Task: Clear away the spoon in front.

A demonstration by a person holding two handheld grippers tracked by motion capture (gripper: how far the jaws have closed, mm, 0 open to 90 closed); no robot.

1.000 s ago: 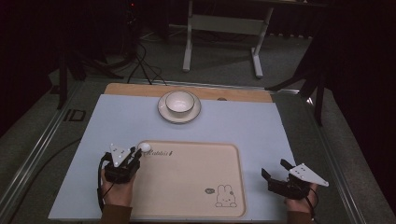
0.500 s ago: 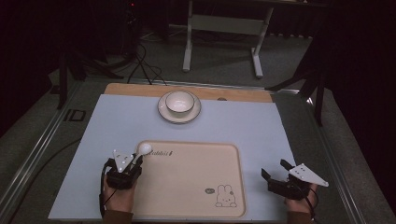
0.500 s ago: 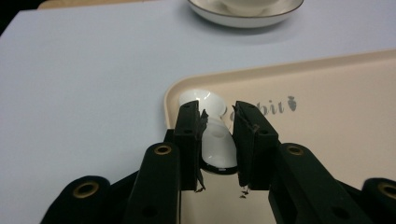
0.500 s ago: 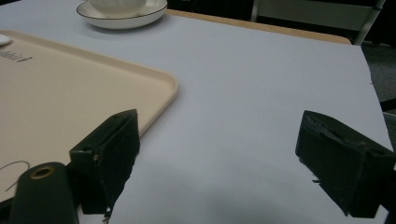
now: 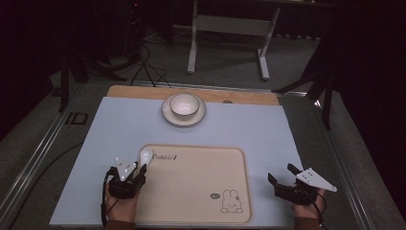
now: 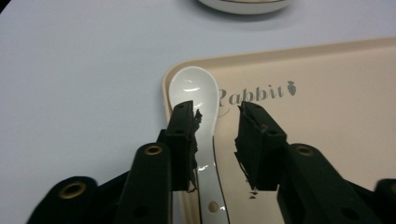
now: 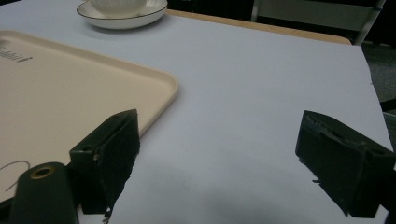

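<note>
On the near left corner of the beige tray (image 5: 194,184), the high view has the white spoon (image 5: 145,155) lying with its bowl far-left, the left gripper (image 5: 135,173) just behind it and the right gripper (image 5: 281,181) parked wide open near the right edge. Down the left gripper view, the jaws have just been opening: the spoon (image 6: 198,121) rests between them, one pad beside it, the other clear, so back straight out without nudging it. The right gripper view shows jaws spread wide over bare mat.
</note>
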